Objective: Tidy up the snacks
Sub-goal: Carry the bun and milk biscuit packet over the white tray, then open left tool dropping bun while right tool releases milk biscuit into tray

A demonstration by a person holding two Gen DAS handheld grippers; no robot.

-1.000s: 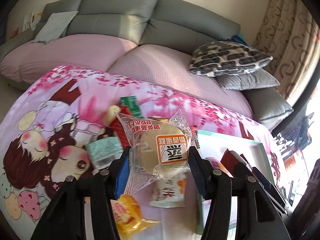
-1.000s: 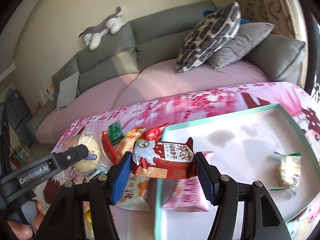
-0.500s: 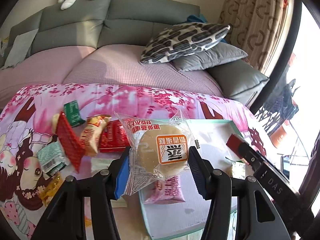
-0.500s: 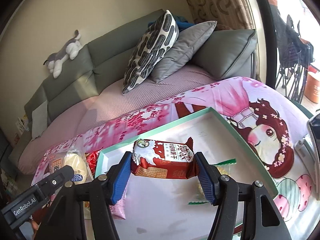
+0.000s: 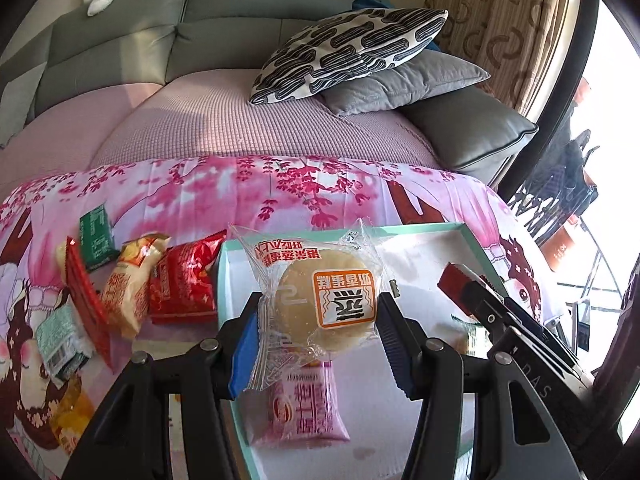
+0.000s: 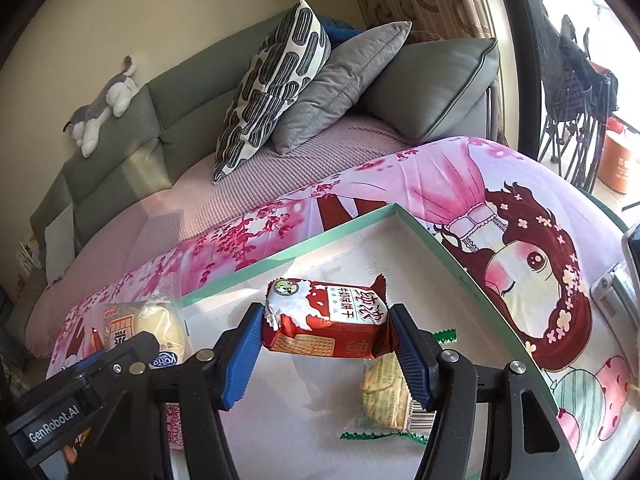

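Living-room setting: grey sofa (image 5: 248, 32) with a pink cover, a black-and-white patterned cushion (image 5: 348, 48) leaning on a grey cushion (image 5: 404, 84), and a plush toy (image 6: 102, 110) lying on the sofa back. Foreground surface is a pink cartoon-print cloth (image 5: 280, 192) carrying a shallow mint-rimmed tray (image 6: 280, 256) with a white floor. Left gripper (image 5: 316, 336): blue-padded jaws closed on a round cake in a clear wrapper (image 5: 324, 304), orange label facing the camera, held above the tray's left part. Directly beneath it, on the tray floor, lies a pink packet (image 5: 308, 404). Right gripper (image 6: 326, 344): jaws clamped on the two ends of a red biscuit packet (image 6: 328, 318), held level over the tray floor. Below and slightly right of it, a green-edged cracker pack (image 6: 384, 396) rests on the tray, partly hidden behind the right jaw. Outside the tray, on the cloth to its left, loose snacks sit close together: a red bag (image 5: 184, 284) just beside the tray's left wall, a yellow-orange packet (image 5: 128, 288) touching it, a thin red packet (image 5: 86, 300) on edge, a dark green sachet (image 5: 96, 240) farther back, a pale green packet (image 5: 60, 340), and a yellow item (image 5: 72, 416) near the frame bottom, partly cut off. In the right wrist view, the cake and the other gripper show at lower left.
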